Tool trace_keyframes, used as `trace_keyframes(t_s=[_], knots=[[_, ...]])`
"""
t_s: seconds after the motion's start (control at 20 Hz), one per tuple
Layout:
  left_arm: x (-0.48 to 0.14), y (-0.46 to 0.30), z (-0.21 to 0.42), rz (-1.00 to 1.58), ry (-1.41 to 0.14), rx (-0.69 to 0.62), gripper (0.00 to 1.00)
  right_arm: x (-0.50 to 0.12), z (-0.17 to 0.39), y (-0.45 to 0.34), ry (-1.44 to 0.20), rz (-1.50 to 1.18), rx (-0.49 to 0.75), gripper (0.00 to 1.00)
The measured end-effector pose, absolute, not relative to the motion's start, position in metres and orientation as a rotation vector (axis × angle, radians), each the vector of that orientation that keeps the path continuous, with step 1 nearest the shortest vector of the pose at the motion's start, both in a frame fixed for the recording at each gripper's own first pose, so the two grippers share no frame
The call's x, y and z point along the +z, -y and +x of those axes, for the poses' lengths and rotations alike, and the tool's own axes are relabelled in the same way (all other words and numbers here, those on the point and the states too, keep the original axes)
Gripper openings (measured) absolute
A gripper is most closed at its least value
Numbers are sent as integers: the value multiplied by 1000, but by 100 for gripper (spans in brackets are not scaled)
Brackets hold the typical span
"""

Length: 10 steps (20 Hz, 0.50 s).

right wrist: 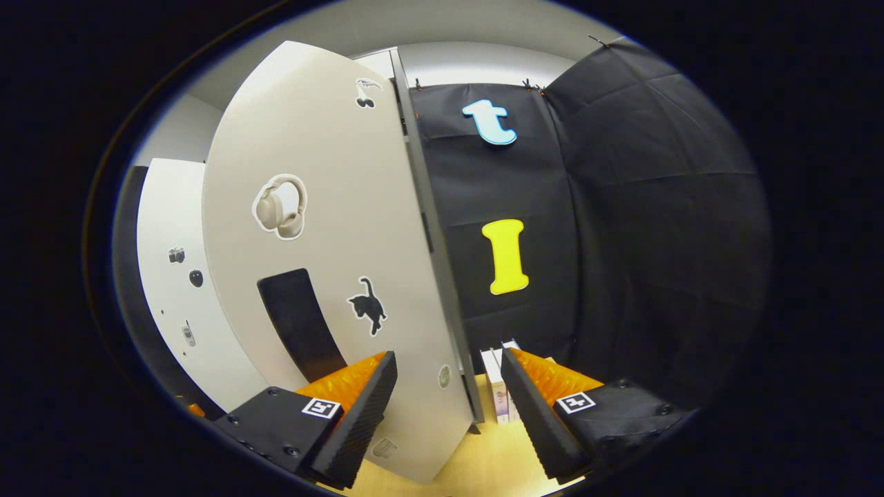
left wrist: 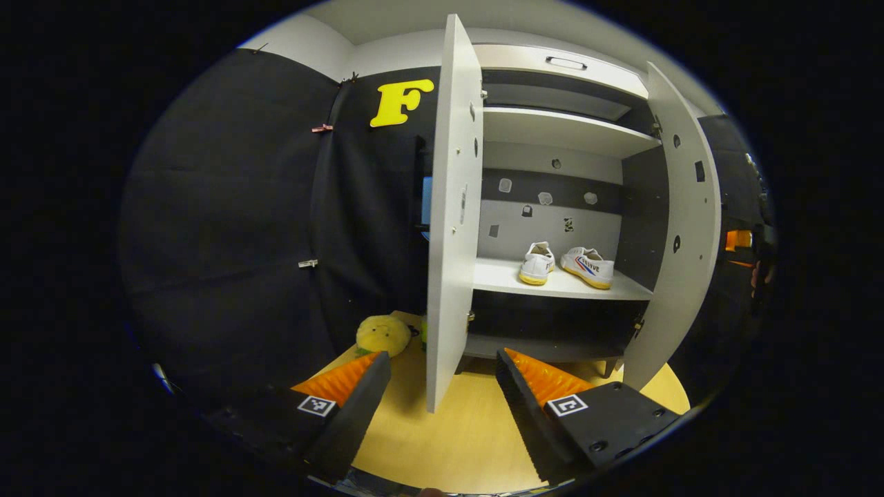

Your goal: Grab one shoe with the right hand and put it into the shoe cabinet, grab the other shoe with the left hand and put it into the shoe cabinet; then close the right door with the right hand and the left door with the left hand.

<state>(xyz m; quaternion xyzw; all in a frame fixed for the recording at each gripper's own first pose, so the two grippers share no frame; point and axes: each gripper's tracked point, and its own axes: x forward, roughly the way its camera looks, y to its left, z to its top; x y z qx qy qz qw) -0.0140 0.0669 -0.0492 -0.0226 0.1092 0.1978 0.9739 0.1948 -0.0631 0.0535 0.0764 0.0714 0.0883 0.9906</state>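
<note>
In the left gripper view, the left gripper (left wrist: 438, 386) has its jaws wide apart with nothing held; the edge of the white left cabinet door (left wrist: 452, 207) stands between and beyond them. Past the right jaw, two white canvas shoes (left wrist: 566, 264) sit side by side on the pale cabinet shelf (left wrist: 501, 276).

In the right gripper view, the right gripper (right wrist: 449, 386) is also spread wide with nothing held, and the sticker-covered white right cabinet door (right wrist: 331, 228) has its lower edge between the jaws.

Cabinet: we see two shoes (left wrist: 566, 266) side by side on the lower shelf (left wrist: 504, 277), between the open left door (left wrist: 452, 221) and right door (left wrist: 680, 228) | Floor: plush toy (left wrist: 383, 335) left of the left door; boxes (right wrist: 498, 383) behind the right door's edge
</note>
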Motion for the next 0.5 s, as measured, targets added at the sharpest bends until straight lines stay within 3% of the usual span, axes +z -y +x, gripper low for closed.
trace_keyframes(t_s=[0.3,0.5], knots=[[-51,-116,-34,-62,-225,422,95,28,203,-44,-195,206,254,98],[-46,-149,-41,-63,-199,437,95,22,183,-55,-149,142,235,97]])
